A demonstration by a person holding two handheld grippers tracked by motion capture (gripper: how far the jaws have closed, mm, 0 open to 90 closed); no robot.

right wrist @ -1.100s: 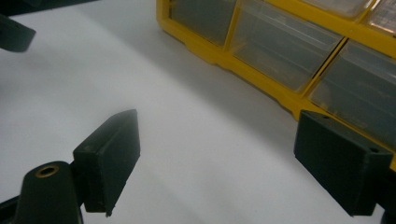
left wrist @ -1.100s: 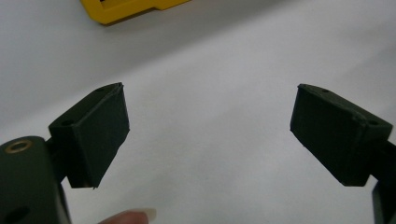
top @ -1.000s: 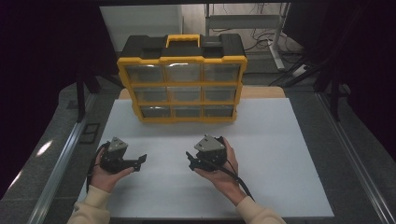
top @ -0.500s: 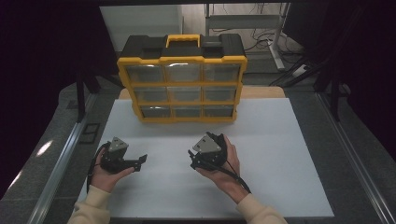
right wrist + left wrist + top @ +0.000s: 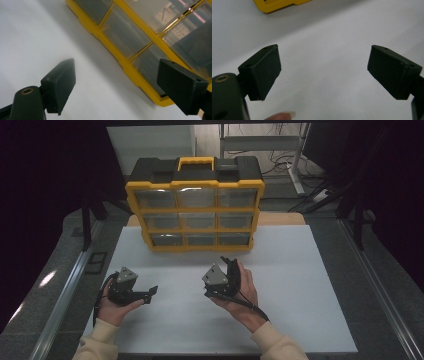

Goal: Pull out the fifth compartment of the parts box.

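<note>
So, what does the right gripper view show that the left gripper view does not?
The right gripper view shows the clear drawers of the yellow organizer box, seen between the open right gripper. The left gripper view shows a fingertip at the bottom edge, a corner of the box, and the open left gripper. Both show the white table.

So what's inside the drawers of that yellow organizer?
Nothing identifiable: the yellow organizer has clear drawer fronts showing only glare and dark shading. Drawer depths stay hidden, so contents can't be confirmed.
</note>
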